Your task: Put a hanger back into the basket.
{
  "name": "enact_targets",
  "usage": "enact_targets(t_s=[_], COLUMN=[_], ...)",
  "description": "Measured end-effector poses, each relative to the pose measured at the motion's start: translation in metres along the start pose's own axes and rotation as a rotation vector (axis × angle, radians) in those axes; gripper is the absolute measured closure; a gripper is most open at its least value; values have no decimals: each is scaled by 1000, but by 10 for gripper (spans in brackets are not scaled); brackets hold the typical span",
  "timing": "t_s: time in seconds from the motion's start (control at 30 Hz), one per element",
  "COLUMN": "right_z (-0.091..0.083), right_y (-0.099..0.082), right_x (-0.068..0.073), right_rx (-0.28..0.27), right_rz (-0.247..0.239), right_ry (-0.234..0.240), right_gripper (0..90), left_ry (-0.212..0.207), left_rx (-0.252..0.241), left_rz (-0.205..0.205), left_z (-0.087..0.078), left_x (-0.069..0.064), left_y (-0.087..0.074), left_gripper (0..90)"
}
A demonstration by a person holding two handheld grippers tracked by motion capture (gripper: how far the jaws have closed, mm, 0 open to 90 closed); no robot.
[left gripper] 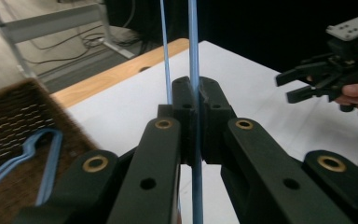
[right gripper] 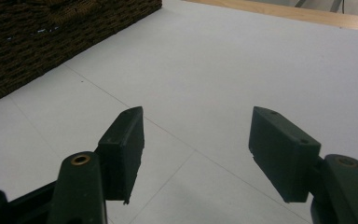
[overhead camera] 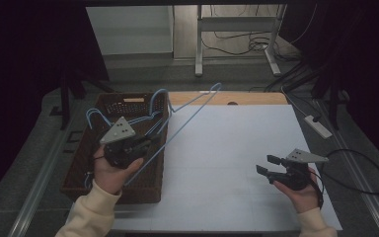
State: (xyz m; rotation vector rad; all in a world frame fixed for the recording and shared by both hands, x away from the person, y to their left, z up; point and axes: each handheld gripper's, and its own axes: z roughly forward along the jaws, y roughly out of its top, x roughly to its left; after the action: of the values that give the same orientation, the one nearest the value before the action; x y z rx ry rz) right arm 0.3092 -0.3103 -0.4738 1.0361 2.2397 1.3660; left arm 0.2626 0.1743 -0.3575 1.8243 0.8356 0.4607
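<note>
White sheeting covered the table (overhead camera: 227,158), with a bare wooden strip along its 12 o'clock edge. A dark wicker basket (overhead camera: 86,170) stood at the table's 9 o'clock side, other blue hangers (left gripper: 37,154) lying inside. The left gripper (overhead camera: 145,144), jaws clamped together on a blue wire hanger (overhead camera: 187,116), held it above the basket's rim. The right gripper (overhead camera: 266,165), jaws apart and empty, hovered at 4 o'clock. Beyond, grey floor, cables (overhead camera: 237,42) and a metal frame (overhead camera: 237,22) lay between dark curtains.
</note>
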Motion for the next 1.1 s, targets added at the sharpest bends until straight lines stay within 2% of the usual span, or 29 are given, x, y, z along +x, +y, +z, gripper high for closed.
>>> enact_targets(t_s=[0.2,0.23,0.4,0.67,0.9,1.1], right_z=[1,1,2,2,4,4], right_y=[0,0,0,0,-1,-1], right_x=[0,0,0,0,0,0], right_rx=[4,4,7,12,17,16], right_rz=[1,1,-1,1,0,3], right_ry=[-2,-2,-2,-2,-1,-2], right_gripper=[364,364,364,363,363,363], left_ry=[42,42,72,113,135,139], left_rx=[2,2,18,51,89,123], left_rz=[-36,-36,-65,-83,-117,-131], left_z=[-20,-20,-32,-41,-45,-46], left_x=[25,25,47,72,91,100], left_y=[-9,-9,-18,-32,-46,-55], left_gripper=[868,867,867,868,868,868])
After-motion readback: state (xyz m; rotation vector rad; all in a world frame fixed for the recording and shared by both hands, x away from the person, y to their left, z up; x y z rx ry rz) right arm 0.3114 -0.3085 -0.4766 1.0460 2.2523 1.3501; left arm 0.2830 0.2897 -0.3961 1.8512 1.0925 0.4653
